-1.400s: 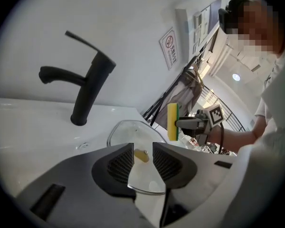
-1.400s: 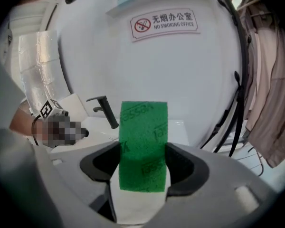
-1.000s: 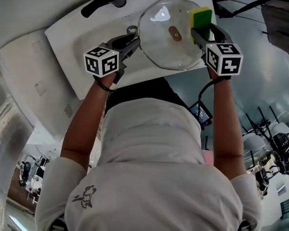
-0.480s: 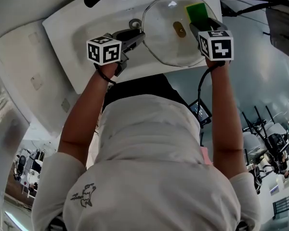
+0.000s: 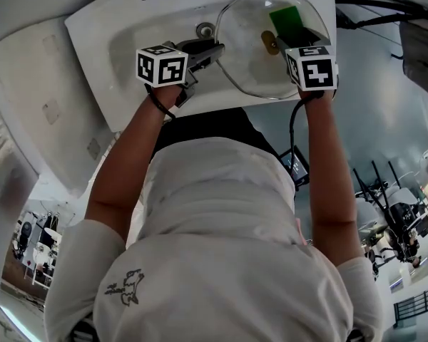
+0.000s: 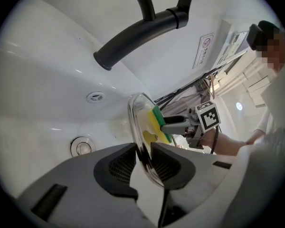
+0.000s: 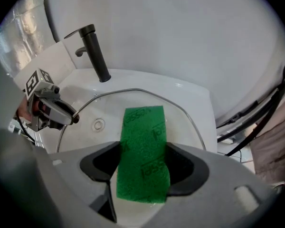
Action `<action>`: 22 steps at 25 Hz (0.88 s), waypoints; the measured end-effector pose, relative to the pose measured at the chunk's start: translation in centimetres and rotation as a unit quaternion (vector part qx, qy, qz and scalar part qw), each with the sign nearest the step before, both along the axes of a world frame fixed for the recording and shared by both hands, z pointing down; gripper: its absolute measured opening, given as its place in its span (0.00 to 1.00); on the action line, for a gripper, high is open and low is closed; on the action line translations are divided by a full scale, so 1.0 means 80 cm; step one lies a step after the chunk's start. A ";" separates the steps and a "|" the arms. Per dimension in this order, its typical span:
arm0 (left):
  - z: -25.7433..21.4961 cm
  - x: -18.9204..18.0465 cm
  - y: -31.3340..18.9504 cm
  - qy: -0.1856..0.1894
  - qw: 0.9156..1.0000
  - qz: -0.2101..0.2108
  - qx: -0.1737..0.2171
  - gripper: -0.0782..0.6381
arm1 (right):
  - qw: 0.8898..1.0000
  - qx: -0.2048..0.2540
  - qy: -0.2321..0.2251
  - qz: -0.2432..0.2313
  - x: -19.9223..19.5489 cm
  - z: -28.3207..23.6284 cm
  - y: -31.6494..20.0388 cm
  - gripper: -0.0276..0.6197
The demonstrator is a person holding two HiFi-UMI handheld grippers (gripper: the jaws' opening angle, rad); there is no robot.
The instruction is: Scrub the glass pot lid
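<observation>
The glass pot lid (image 5: 248,55) stands tilted over the white sink (image 5: 121,41), its brown knob (image 5: 271,45) near the middle. My left gripper (image 5: 217,48) grips the lid's left rim; its jaws have just been closing, and in the left gripper view the rim (image 6: 137,113) sits pinched between the pads of my left gripper (image 6: 143,153). My right gripper (image 5: 289,33) is shut on a green and yellow sponge (image 5: 285,16), which lies against the lid's face. In the right gripper view the sponge (image 7: 143,151) fills the gap in my right gripper (image 7: 143,164), over the lid (image 7: 185,122).
A black faucet (image 6: 137,32) arches over the basin (image 7: 133,80), with the drain (image 6: 80,146) and an overflow hole (image 6: 95,97) below it. Cables (image 7: 256,113) hang right of the sink. A person's arms and white shirt (image 5: 221,212) fill the head view's lower half.
The right gripper has come down and carried the sponge from the lid's right rim further onto its face. The left gripper keeps its place at the rim.
</observation>
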State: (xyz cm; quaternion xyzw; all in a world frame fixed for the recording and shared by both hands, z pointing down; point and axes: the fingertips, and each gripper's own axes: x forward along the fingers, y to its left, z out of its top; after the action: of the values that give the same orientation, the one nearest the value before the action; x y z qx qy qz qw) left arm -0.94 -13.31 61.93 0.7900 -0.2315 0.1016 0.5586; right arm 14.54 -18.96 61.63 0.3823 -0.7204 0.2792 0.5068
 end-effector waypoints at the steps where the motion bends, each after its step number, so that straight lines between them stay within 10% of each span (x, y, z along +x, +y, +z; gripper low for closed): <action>1: 0.000 0.000 0.000 0.001 1.000 -0.001 -0.001 0.24 | 1.000 0.000 -0.001 -0.004 -0.004 0.001 0.002 0.50; 16: -0.003 -0.009 -0.003 0.008 0.999 -0.031 -0.007 0.23 | 0.987 -0.049 -0.072 -0.135 -0.119 -0.007 0.099 0.50; 22: -0.004 -0.008 -0.002 0.006 1.000 -0.026 -0.007 0.23 | 0.987 -0.019 -0.057 -0.152 -0.090 -0.023 0.057 0.50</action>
State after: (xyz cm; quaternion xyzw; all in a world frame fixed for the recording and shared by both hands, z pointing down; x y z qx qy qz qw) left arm -1.61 -13.49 61.65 0.7805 -0.2480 0.0839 0.5677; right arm 7.35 -14.38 59.77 0.2419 -0.7925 0.2339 0.5086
